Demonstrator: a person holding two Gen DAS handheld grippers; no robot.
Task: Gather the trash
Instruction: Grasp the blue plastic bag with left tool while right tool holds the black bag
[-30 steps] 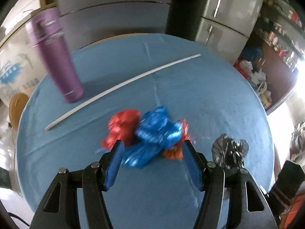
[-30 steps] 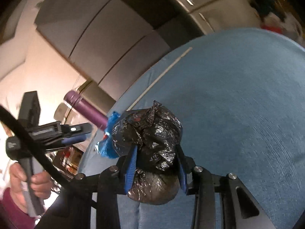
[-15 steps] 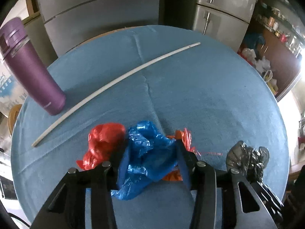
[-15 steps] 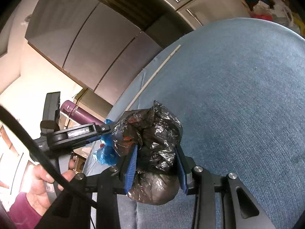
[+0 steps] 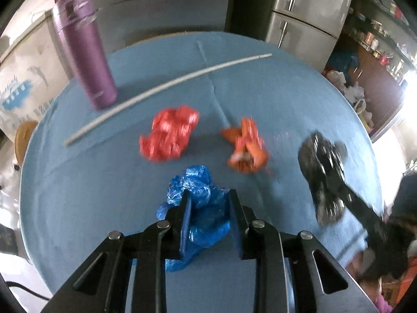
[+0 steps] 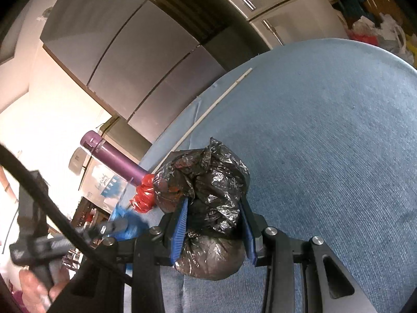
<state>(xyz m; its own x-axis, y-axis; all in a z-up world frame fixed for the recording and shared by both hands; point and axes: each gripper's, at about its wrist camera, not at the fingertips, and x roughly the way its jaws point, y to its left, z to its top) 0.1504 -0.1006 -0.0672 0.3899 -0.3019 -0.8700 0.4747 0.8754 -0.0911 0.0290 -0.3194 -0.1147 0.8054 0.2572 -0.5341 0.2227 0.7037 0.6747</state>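
Note:
My left gripper [image 5: 209, 195] is shut on a crumpled blue plastic bag [image 5: 198, 208], held just above the blue tablecloth [image 5: 273, 99]. Beyond it lie a crumpled red plastic bag [image 5: 169, 133] and an orange wrapper [image 5: 245, 146] on the cloth. My right gripper [image 6: 215, 203] is shut on a crumpled black plastic bag [image 6: 206, 182]; in the left wrist view that black bag [image 5: 322, 161] shows blurred at the right. In the right wrist view the red bag [image 6: 143, 193] and the blue bag [image 6: 125, 221] peek out at the left.
A tall purple tumbler [image 5: 83, 49] stands at the table's far left, with a long white stick [image 5: 166, 88] lying across the cloth beside it. Grey cabinets and a fridge [image 5: 307, 13] stand behind the round table. A person's hand [image 6: 36, 287] holds the left gripper's handle.
The left gripper closed on the blue bag and pulled it back toward me, away from the red bag and the orange wrapper. The right gripper kept still with the black bag.

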